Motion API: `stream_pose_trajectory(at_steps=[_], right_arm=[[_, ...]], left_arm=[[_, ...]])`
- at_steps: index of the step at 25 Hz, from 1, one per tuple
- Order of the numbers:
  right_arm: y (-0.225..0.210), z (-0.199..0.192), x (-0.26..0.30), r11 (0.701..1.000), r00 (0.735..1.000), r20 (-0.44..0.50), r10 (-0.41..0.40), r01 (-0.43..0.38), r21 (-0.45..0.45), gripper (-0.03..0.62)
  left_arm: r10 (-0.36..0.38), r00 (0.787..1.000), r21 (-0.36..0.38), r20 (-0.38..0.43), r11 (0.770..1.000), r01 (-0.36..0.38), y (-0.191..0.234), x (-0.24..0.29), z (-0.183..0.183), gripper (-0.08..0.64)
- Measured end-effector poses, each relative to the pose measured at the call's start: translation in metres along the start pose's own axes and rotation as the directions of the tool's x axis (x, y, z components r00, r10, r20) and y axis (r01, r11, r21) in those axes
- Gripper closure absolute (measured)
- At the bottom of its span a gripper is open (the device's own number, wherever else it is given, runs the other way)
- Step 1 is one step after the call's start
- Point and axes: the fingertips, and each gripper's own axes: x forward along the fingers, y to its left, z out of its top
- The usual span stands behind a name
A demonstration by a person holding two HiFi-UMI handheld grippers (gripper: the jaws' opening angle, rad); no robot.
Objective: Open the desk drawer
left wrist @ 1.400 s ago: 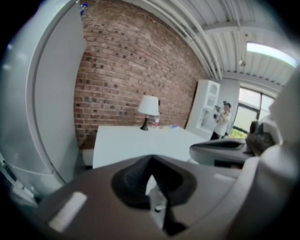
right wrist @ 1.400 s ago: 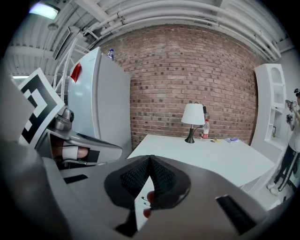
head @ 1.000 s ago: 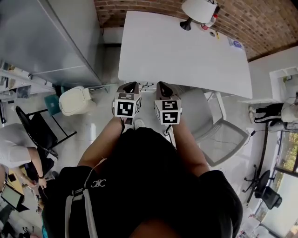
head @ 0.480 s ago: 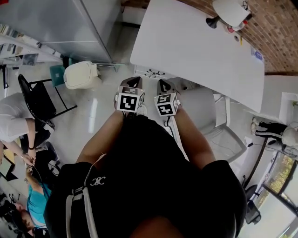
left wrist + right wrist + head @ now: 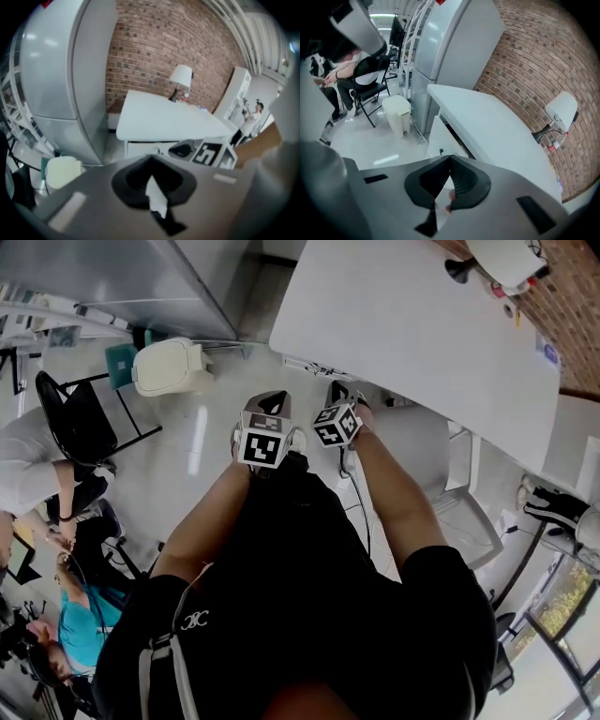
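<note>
stage: start, nothing done | drawer below near edge of tabletop looks shut | left tongs clenched, empty | right tongs clenched, empty | todo: reach, grip, pull

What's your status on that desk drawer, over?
Left gripper and right gripper shut, empty, short of desk. Drawer looks closed, untouched. Nothing seen blocking.

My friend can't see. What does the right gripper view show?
The right gripper, jaws together and empty, points at a white desk. A lamp stands on its far end by a brick wall; a bin sits on the floor.
</note>
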Motion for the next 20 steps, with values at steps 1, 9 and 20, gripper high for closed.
stream_pose_trajectory(at_steps=[1,9,20], right_arm=[[0.002,-0.005,0.009,1.000,1.000,-0.011,-0.007,0.007,-0.027,0.600],[0.004,-0.055,0.074,0.967,0.984,-0.154,-0.092,0.052,-0.247,0.600],[0.004,-0.082,0.121,0.921,0.975,-0.179,-0.131,0.052,-0.386,0.528]], left_arm=[[0.004,1.000,-0.011,-0.004,1.000,-0.004,0.002,0.002,-0.001,0.563],[0.028,1.000,-0.066,-0.014,0.997,-0.029,0.012,0.013,0.000,0.563],[0.028,0.997,-0.074,-0.068,0.997,-0.033,0.009,0.023,-0.024,0.563]])
